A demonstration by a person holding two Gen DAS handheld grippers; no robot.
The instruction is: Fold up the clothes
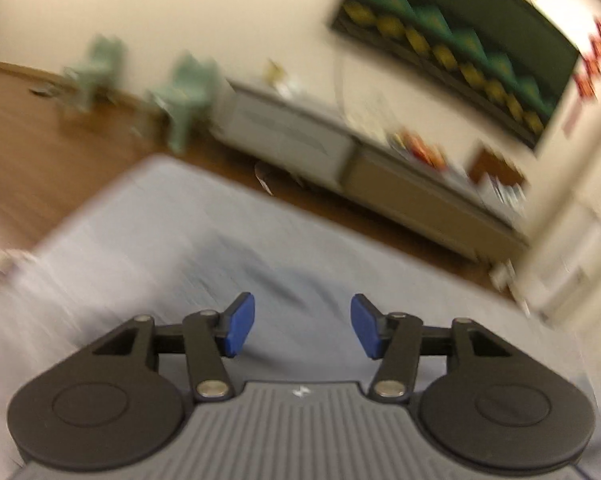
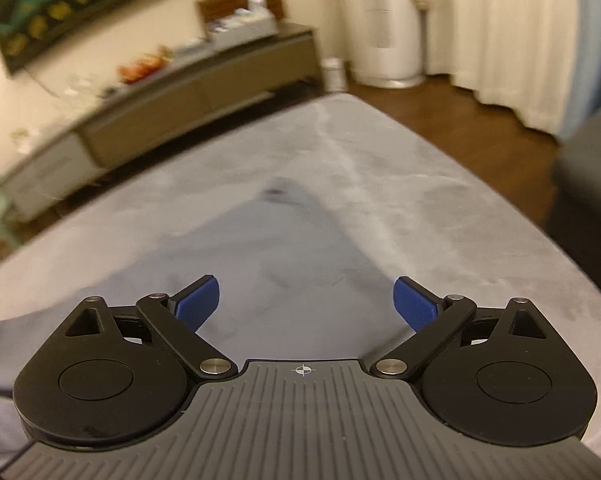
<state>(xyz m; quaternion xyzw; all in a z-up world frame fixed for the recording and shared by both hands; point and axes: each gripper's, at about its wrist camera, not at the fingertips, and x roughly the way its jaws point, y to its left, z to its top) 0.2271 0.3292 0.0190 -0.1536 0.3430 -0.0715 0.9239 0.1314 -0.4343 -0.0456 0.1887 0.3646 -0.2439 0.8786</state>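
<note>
The pale blue-grey garment [image 2: 284,248] lies flat on the grey bed [image 2: 440,200], directly ahead of and below both released, empty claws, the right claw [image 2: 306,304] and the left claw [image 1: 302,326].

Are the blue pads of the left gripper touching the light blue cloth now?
Apart. In the left wrist view the left gripper stands open, nothing between its pads, and the light blue cloth lies beyond them.

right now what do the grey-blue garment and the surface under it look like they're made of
Garment: looks like thin, matte woven or knit fabric, since it lies limp with soft creases.
Surface: pale grey, apparently short-pile, suede-like upholstery; it shows brushed light and dark streaks. Blur leaves both uncertain.
</note>
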